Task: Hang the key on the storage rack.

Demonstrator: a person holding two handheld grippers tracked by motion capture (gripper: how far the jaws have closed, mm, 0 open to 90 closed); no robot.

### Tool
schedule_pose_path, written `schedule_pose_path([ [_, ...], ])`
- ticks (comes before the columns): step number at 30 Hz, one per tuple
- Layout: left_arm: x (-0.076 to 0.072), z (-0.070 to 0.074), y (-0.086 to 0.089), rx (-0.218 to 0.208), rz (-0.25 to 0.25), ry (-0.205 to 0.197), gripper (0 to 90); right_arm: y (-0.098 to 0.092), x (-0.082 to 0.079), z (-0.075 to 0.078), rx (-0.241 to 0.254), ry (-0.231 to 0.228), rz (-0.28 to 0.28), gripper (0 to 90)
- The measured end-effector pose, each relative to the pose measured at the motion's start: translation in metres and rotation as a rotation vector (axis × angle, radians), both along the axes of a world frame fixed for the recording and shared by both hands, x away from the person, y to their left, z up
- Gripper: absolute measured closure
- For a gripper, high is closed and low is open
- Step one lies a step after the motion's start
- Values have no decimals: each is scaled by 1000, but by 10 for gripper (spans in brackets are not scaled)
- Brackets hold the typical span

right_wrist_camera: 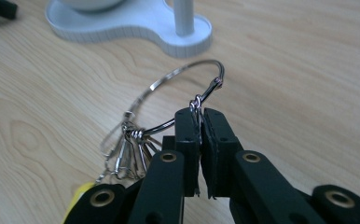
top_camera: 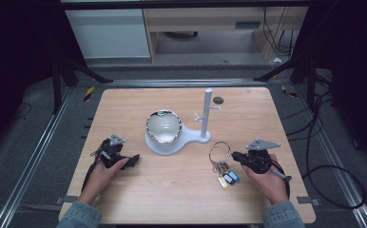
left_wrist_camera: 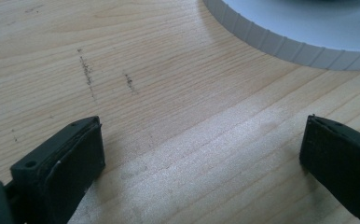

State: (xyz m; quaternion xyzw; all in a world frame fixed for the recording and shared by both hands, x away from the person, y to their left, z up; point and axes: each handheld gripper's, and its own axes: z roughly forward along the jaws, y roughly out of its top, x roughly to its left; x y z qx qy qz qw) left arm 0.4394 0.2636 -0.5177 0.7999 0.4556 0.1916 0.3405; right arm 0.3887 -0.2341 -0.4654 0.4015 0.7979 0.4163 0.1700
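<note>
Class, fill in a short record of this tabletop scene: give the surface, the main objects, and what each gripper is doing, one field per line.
Surface: wooden table
Stand: white stand with an upright post and side pegs, on a rounded base
Bowl: shiny bowl sitting on the stand's base
Key ring: large wire key ring with clips and coloured tags, lying on the table near the stand
Right gripper: fingers closed on the key ring's wire
Left gripper: fingers wide apart, nothing between them, low over bare wood near the base
</note>
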Motion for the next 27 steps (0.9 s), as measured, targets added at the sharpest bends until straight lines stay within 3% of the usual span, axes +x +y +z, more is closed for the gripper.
schedule_pose_path([
  [6,0,0,0,0,0,0,0,10,-4,21,48,-51,19,856],
  [14,0,0,0,0,0,0,0,17,-2,36,40,-59,28,857],
  [27,0,0,0,0,1,0,0,22,0,74,40,-120,31,857],
])
